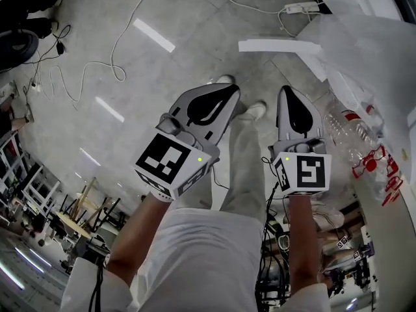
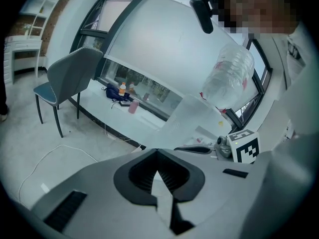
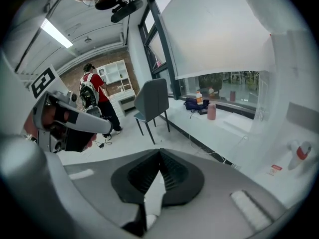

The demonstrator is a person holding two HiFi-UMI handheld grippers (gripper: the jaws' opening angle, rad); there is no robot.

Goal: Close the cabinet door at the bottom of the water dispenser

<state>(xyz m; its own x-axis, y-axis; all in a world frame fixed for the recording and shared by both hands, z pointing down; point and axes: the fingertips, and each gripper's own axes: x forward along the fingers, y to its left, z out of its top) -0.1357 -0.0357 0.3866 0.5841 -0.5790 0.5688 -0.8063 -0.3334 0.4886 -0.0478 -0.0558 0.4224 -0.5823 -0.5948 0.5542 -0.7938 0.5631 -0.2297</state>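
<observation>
Here, left gripper [image 1: 224,91] and right gripper [image 1: 286,93] fingers closed, empty; clear water bottle [image 1: 344,127] beside right.

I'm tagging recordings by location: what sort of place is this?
Likely a lab or workshop: bare concrete floor with loose cables and a power strip, and a chair by big windows.

This is an open lab or workshop hall: the head view shows a bare grey concrete floor [image 1: 97,57] with a loose white cable [image 1: 120,41] at eleven o'clock, a white power strip [image 1: 300,8] at one and cluttered work tables [image 1: 71,223] at eight. The right gripper view shows a white roller blind [image 3: 219,34] over a tall window [image 3: 224,86], a grey chair [image 3: 152,99], and white shelves [image 3: 117,73] against a brick wall [image 3: 112,58] at ten.
</observation>
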